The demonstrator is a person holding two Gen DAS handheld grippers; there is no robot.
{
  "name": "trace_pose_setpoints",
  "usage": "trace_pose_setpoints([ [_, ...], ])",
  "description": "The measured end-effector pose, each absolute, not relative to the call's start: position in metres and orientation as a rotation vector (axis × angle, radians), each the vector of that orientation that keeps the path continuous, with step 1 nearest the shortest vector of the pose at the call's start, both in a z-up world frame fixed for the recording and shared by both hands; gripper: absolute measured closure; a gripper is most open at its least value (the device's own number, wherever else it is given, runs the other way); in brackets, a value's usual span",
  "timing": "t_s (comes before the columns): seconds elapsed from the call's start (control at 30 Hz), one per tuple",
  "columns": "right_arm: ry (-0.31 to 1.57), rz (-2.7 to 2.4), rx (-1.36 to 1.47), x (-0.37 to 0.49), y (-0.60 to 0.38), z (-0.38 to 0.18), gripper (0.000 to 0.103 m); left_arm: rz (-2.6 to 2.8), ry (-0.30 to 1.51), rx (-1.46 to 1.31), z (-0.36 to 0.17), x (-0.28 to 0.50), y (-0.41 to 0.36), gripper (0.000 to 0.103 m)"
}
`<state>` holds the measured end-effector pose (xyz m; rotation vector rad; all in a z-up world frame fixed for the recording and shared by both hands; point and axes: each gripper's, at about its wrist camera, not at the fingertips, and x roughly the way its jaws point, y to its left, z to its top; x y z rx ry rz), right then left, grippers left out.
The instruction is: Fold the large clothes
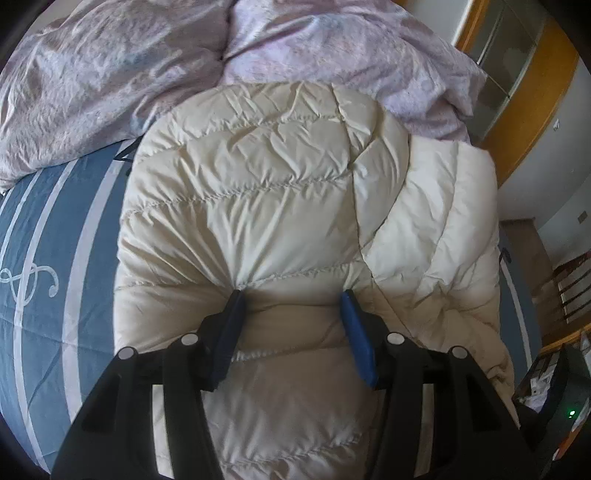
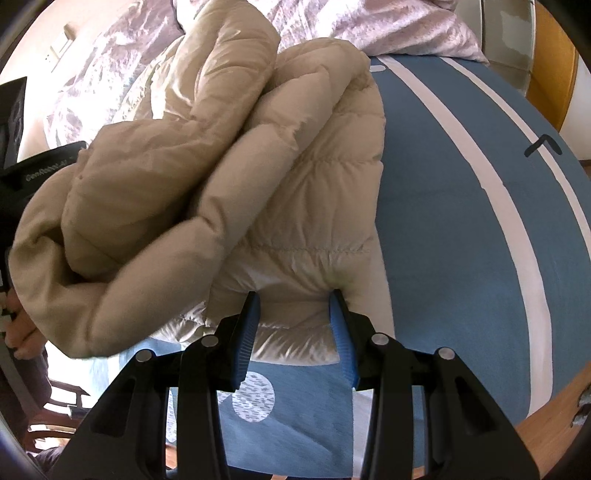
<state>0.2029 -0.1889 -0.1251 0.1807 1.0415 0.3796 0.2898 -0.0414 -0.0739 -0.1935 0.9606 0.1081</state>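
Observation:
A cream quilted puffer jacket (image 1: 258, 184) lies bunched on the bed, one thick layer folded over another. In the left wrist view my left gripper (image 1: 291, 295) is shut on a padded fold, and the fabric puckers at both blue fingertips. The right wrist view shows the same jacket (image 2: 295, 166) lifted in a heavy roll toward the left. There my right gripper (image 2: 294, 293) is shut on its lower hem near the bed's edge. At the left edge of that view, the black body of the left gripper (image 2: 40, 173) and a person's hand (image 2: 22, 325) show behind the roll.
The jacket rests on a blue bedcover with white stripes (image 1: 48, 229) (image 2: 461, 221). A crumpled pink duvet (image 1: 92, 74) (image 2: 388, 26) fills the far side of the bed. A wooden frame (image 1: 517, 122) and a chair (image 1: 576, 291) stand to the right.

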Motion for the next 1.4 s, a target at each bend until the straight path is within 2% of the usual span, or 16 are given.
trace_pose_setpoints([
  [0.53, 1.061, 0.355, 0.204, 0.213, -0.205, -0.133, 0.061, 0.160, 0.974, -0.082, -0.098, 0.299, -0.071, 0.048],
  [1.0, 1.062, 0.357, 0.206, 0.212, -0.205, -0.133, 0.060, 0.181, 0.992, -0.105, -0.101, 0.306, -0.070, 0.048],
  [1.2, 1.058, 0.347, 0.202, 0.215, -0.210, -0.134, 0.056, 0.173, 0.967, -0.122, -0.099, 0.300, -0.066, 0.047],
  [1.4, 1.005, 0.302, 0.179, 0.232, -0.228, -0.123, 0.056, 0.173, 0.951, -0.122, -0.096, 0.296, -0.067, 0.046],
])
